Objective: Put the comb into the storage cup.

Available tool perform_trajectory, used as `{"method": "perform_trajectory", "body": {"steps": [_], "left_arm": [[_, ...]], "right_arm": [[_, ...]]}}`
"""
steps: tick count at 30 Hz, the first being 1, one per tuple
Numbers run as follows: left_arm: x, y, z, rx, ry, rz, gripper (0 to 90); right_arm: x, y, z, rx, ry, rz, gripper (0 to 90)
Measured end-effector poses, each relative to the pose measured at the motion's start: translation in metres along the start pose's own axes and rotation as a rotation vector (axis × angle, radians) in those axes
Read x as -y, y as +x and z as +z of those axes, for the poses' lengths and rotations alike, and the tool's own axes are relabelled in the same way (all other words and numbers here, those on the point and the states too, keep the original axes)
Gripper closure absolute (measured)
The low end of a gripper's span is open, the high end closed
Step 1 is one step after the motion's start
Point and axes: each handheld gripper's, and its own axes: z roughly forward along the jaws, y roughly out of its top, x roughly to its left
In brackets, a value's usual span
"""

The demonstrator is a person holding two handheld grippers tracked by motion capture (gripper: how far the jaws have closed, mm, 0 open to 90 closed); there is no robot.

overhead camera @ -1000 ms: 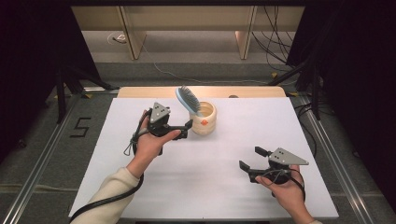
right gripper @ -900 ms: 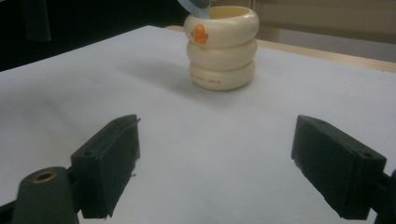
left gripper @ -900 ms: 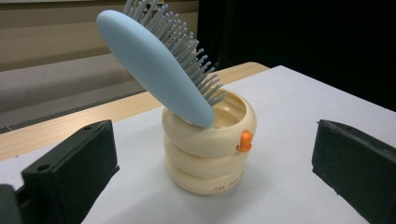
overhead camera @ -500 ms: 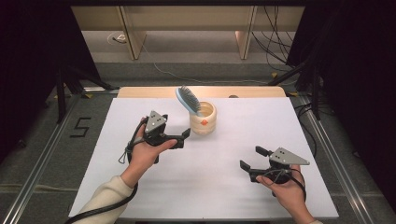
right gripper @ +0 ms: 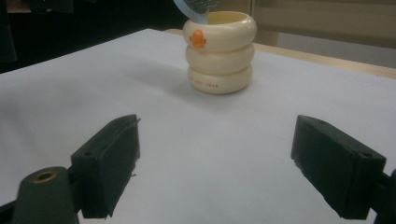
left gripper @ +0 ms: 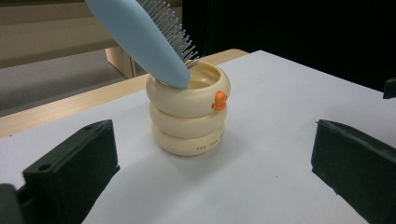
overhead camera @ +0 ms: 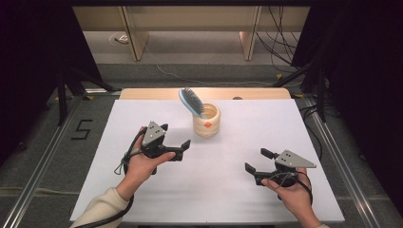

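Fingers [left gripper: 70, 172] wide apart, hairbrush [left gripper: 140, 37] bristles beyond, closer up

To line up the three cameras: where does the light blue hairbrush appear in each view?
High view: light blue hairbrush upper centre, leaning left out of the cream ringed cup.
Left gripper view: hairbrush top left, over the cup.
Right gripper view: a sliver at the top edge.
Shared landmark: the cup's orange mark.

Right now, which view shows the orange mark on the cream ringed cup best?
Left gripper view: the orange mark sits close and sharp on the cream ringed cup. Right gripper view shows it smaller; in the high view it is a speck.
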Motion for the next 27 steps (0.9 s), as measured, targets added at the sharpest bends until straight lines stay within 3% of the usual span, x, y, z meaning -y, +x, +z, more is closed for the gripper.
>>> {"method": "perform_trajectory", "body": {"steps": [20, 27], "left_arm": [[0.025, 0.003, -0.025, 0.001, 0.025, 0.053, 0.6], [0.037, 0.010, -0.037, -0.014, 0.046, 0.047, 0.6]], "right_arm": [[0.001, -0.002, -0.003, -0.002, -0.002, 0.004, 16.4], [0.002, -0.004, -0.005, 0.001, -0.002, 0.004, 16.4]]}}
